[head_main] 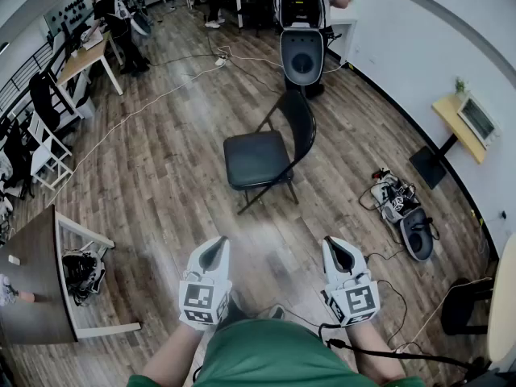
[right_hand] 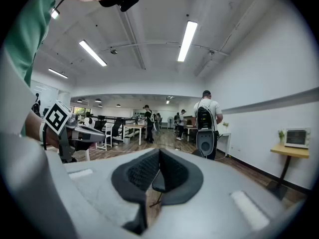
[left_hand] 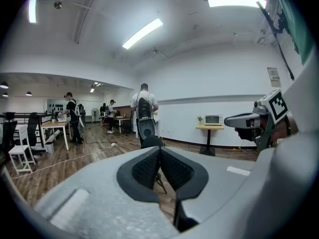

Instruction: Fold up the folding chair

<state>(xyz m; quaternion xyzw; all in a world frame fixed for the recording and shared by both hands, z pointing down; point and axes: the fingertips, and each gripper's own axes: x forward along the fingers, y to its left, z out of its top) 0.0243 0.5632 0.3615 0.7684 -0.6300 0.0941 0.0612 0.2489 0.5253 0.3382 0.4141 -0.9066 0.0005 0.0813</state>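
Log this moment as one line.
phase: before contact | chair: unfolded, standing, untouched | left gripper: shut, empty | right gripper: shut, empty

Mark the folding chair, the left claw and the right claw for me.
folding chair (head_main: 255, 158): head view, on the black seat.
left claw (head_main: 214, 247): head view, at the closed tips, nothing held.
right claw (head_main: 335, 247): head view, at the closed tips, nothing held.

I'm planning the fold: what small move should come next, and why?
Probably step closer and reach both toward the folding chair: it stands open on the floor, well ahead of the left gripper and right gripper, both shut and empty.
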